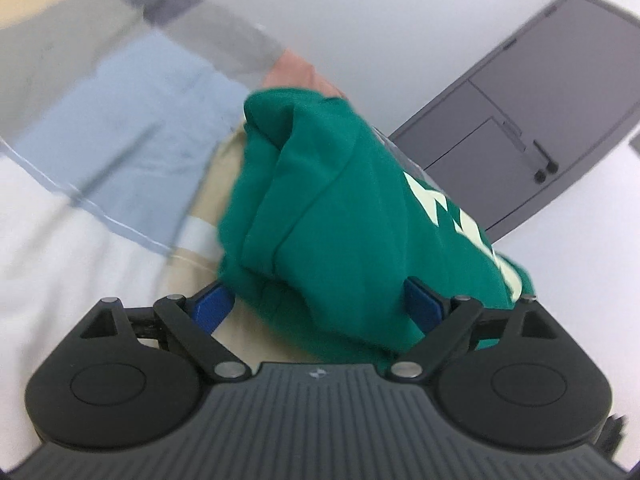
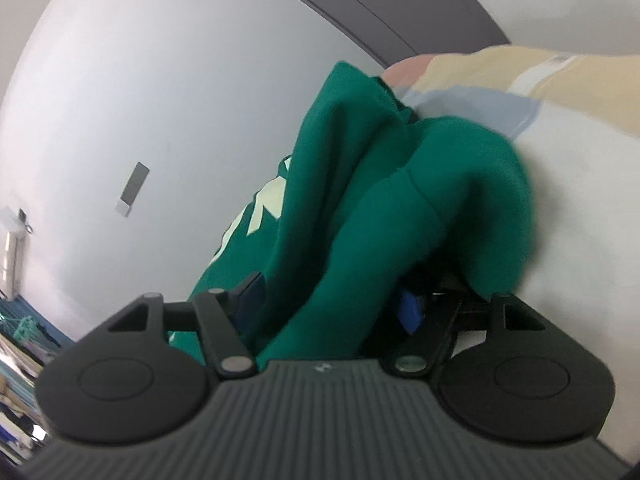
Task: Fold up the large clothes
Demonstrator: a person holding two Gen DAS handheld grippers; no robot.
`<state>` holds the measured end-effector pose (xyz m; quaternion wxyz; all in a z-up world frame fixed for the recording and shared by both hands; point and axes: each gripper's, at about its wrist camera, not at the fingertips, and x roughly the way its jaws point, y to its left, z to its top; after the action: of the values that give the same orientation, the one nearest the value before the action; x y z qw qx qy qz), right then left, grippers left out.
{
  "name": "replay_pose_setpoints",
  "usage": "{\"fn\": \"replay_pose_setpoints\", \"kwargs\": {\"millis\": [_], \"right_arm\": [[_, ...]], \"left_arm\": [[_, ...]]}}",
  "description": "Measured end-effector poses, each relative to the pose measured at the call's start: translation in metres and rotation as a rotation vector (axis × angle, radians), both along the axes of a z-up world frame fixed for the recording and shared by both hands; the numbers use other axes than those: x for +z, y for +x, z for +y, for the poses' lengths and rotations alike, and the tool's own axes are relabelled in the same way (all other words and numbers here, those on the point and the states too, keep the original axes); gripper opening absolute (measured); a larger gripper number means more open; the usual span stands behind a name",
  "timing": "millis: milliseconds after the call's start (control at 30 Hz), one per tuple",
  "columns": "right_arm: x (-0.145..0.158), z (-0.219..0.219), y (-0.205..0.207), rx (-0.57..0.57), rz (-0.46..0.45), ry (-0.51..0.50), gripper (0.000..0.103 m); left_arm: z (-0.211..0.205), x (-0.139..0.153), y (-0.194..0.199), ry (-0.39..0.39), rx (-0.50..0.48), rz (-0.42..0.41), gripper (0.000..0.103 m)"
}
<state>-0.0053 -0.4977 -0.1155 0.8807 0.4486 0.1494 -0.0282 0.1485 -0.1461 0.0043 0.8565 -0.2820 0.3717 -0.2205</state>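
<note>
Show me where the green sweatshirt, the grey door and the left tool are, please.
green sweatshirt (image 1: 340, 208): left wrist view, plain front fabric.
grey door (image 1: 532, 92): left wrist view, upper panel.
left tool (image 1: 320, 300): left wrist view, midway between its blue fingertips.

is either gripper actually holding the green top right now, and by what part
Neither seems to grip it. The green sweatshirt bunches between the spread fingers of the left gripper and right gripper; pad contact is unclear.

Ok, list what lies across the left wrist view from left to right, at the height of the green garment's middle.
White bedding → light blue cloth → beige cloth → green garment → grey door.
</note>
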Motion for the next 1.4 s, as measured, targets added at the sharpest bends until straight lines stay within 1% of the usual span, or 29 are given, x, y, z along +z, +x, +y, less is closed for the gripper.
{"fn": "replay_pose_setpoints", "kwargs": {"millis": [133, 233, 300, 433, 467, 567, 733, 767, 800, 867, 1000, 1067, 1133, 1233, 1333, 1400], "right_arm": [[0.025, 0.007, -0.035, -0.036, -0.009, -0.054, 0.071], [0.051, 0.012, -0.051, -0.047, -0.006, -0.097, 0.071], [0.068, 0.017, -0.061, -0.041, -0.039, -0.116, 0.071], [0.116, 0.032, -0.079, -0.032, -0.098, -0.182, 0.071], [0.128, 0.038, -0.084, -0.028, -0.107, -0.207, 0.071], [0.16, 0.054, -0.101, -0.012, -0.143, -0.281, 0.071], [0.198, 0.091, -0.128, 0.033, -0.133, -0.402, 0.071], [0.203, 0.098, -0.134, 0.043, -0.127, -0.423, 0.071], [0.208, 0.106, -0.14, 0.051, -0.128, -0.44, 0.071], [0.215, 0.12, -0.152, 0.071, -0.147, -0.465, 0.071], [0.221, 0.147, -0.175, 0.086, -0.153, -0.533, 0.071], [0.222, 0.161, -0.183, 0.093, -0.144, -0.583, 0.071], [0.22, 0.171, -0.189, 0.097, -0.141, -0.609, 0.071], [0.215, 0.181, -0.196, 0.098, -0.11, -0.625, 0.071], [0.208, 0.19, -0.205, 0.094, -0.076, -0.633, 0.071], [0.201, 0.196, -0.209, 0.093, -0.054, -0.635, 0.071]], "left_arm": [[0.008, 0.042, -0.037, 0.148, -0.001, -0.101, 0.093], [0.014, 0.076, -0.064, 0.221, -0.009, -0.175, 0.093], [0.019, 0.097, -0.084, 0.249, -0.017, -0.223, 0.093], [0.025, 0.14, -0.125, 0.281, -0.036, -0.304, 0.093], [0.023, 0.144, -0.126, 0.287, -0.038, -0.322, 0.093], [0.025, 0.17, -0.154, 0.307, -0.047, -0.375, 0.093], [0.025, 0.203, -0.21, 0.375, -0.071, -0.478, 0.093], [0.025, 0.207, -0.219, 0.391, -0.073, -0.496, 0.093], [0.024, 0.211, -0.229, 0.423, -0.065, -0.52, 0.093], [0.021, 0.215, -0.245, 0.473, -0.052, -0.557, 0.093], [0.025, 0.215, -0.266, 0.44, -0.084, -0.559, 0.093], [0.028, 0.213, -0.273, 0.435, -0.082, -0.559, 0.093], [0.03, 0.21, -0.279, 0.431, -0.079, -0.556, 0.093], [0.033, 0.202, -0.286, 0.421, -0.107, -0.541, 0.093], [0.038, 0.191, -0.289, 0.4, -0.112, -0.496, 0.093], [0.036, 0.184, -0.292, 0.416, -0.127, -0.495, 0.094]]}}
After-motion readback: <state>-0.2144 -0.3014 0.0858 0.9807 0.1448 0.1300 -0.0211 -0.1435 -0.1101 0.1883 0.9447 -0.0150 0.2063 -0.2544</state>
